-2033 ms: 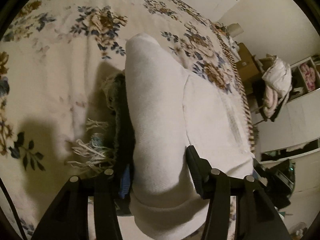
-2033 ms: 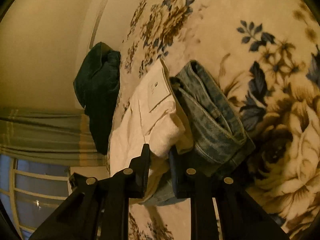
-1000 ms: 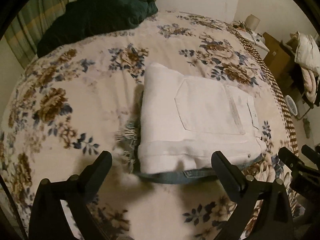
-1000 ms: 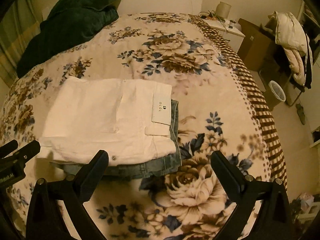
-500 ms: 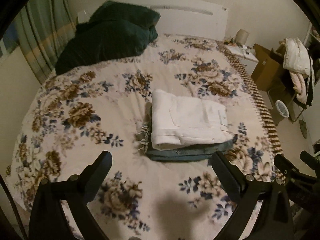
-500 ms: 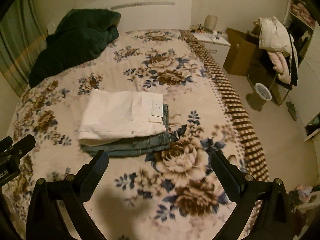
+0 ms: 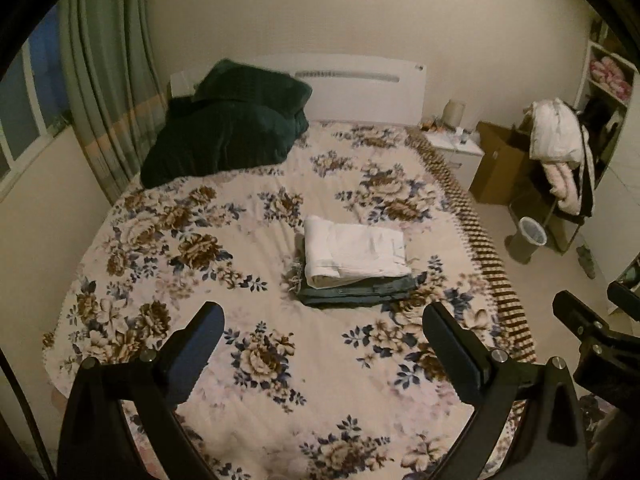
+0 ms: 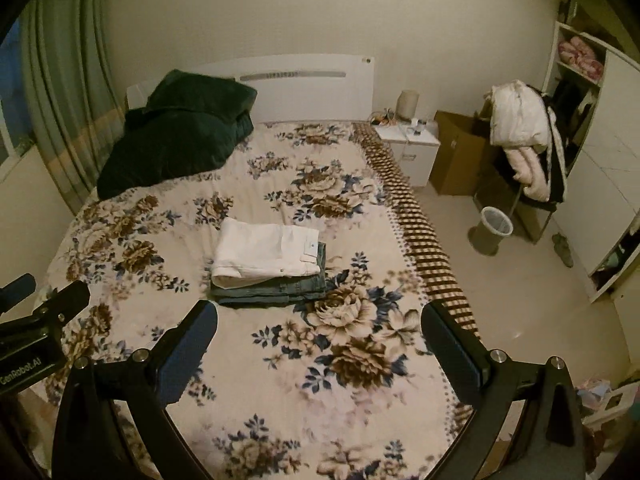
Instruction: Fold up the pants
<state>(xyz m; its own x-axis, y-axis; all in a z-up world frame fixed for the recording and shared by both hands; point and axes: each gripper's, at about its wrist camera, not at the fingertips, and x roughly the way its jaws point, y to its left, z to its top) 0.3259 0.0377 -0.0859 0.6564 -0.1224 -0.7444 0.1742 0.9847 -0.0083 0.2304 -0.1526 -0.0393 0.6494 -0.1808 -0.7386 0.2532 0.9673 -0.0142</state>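
Folded white pants (image 7: pixel 354 252) lie on top of folded blue jeans (image 7: pixel 356 294) in the middle of the flowered bedspread (image 7: pixel 200 264). The same stack shows in the right wrist view, white pants (image 8: pixel 266 250) over jeans (image 8: pixel 276 290). My left gripper (image 7: pixel 324 332) is open and empty, held well back above the foot of the bed. My right gripper (image 8: pixel 320 330) is open and empty too, likewise far from the stack. Each gripper's body shows at the edge of the other's view.
A dark green blanket (image 7: pixel 228 128) is piled at the head of the bed by the white headboard (image 7: pixel 360 88). Right of the bed stand a white nightstand (image 8: pixel 412 148), a cardboard box (image 8: pixel 460 156), a chair with coats (image 8: pixel 524 136), a waste bin (image 8: pixel 494 230) and open shelves (image 8: pixel 580 60).
Both grippers let go of the white pants, opened wide and drew back and up from the bed. The stack now lies small and far off in both views.
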